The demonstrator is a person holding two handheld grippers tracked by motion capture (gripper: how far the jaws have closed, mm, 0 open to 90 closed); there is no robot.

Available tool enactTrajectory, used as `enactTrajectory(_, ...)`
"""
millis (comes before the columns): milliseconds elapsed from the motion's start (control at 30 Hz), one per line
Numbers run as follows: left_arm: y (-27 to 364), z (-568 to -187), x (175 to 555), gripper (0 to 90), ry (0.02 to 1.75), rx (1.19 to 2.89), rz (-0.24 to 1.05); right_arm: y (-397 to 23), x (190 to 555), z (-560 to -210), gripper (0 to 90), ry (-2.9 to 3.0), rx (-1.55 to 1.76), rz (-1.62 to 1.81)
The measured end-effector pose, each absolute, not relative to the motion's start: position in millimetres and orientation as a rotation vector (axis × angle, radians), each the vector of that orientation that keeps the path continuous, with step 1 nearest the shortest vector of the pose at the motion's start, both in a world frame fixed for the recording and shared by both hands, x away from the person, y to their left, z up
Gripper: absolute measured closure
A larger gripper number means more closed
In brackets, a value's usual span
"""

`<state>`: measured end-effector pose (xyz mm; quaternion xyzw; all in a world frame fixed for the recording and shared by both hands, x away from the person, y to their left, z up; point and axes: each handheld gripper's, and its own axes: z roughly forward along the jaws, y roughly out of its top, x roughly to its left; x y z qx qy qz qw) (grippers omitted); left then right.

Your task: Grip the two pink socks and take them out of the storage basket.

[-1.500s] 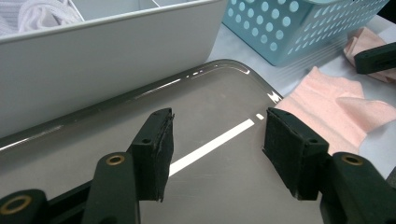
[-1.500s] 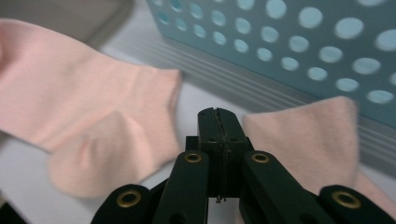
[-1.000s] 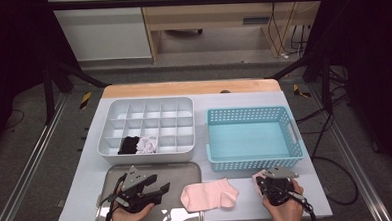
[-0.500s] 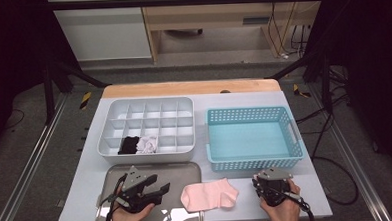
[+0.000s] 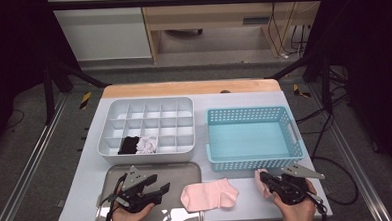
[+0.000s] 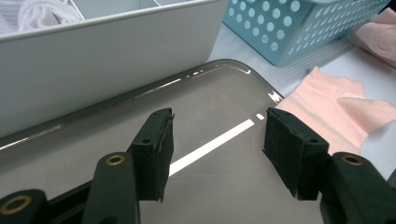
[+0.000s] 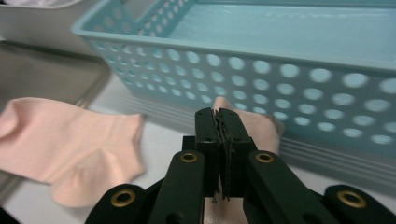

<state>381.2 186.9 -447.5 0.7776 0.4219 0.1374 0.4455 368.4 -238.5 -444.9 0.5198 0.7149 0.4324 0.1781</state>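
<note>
A pink sock (image 5: 210, 195) (image 7: 70, 144) lies flat on the white table between my two grippers, its edge touching the metal tray (image 5: 181, 170) (image 6: 210, 102). My left gripper (image 5: 157, 187) (image 6: 217, 144) hovers over that tray, open, with nothing between its pads. My right gripper (image 5: 265, 180) (image 7: 219, 116) sits just in front of the blue basket (image 5: 251, 163) (image 7: 280, 70). Its jaws have just been closing and are shut on a second pink sock (image 5: 258, 177) (image 7: 261, 126), which bunches up against the basket wall.
A white compartment organiser (image 5: 146, 153) (image 6: 116, 51) stands behind the tray, with a black sock (image 5: 129, 145) and a white sock (image 5: 148, 144) in its front cells. The basket's inside looks bare. The table's front edge is close under both hands.
The right gripper has shifted slightly and risen a little, and a bunch of pink sock now shows at its tips. The left gripper and the flat sock have not moved.
</note>
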Motion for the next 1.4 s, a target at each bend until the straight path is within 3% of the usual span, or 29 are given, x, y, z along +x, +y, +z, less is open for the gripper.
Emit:
enactTrajectory(167,186,-447,380,41.5,1.039,1.926,0.338,-222,374,-454,87.7,2.113,1.48,1.327)
enactTrajectory(333,186,-448,381,41.5,1.04,1.93,0.337,-220,388,-470,84.3,2.14,1.484,1.12)
enactTrajectory(467,186,-449,381,41.5,1.042,1.933,0.335,-223,385,-465,78.2,2.102,1.446,1.137)
enactTrajectory(667,185,-448,381,41.5,1.039,1.933,0.337,-213,373,-449,76.2,2.078,1.347,1.216)
enactTrajectory(767,186,-448,381,41.5,1.041,1.929,0.339,-203,372,-449,75.3,2.13,1.308,1.241)
enactTrajectory(900,186,-447,380,41.5,1.039,1.926,0.338,-196,377,-462,67.8,2.185,1.32,1.147)
enactTrajectory(1000,186,-447,380,41.4,1.038,1.927,0.337,-195,380,-470,71.1,2.215,1.341,1.088)
enactTrajectory(1133,186,-447,379,41.5,1.037,1.924,0.336,-194,379,-466,86.4,2.225,1.33,1.086)
enactTrajectory(1400,186,-442,378,41.6,1.027,1.911,0.326,-175,371,-438,86.1,2.229,1.226,1.282)
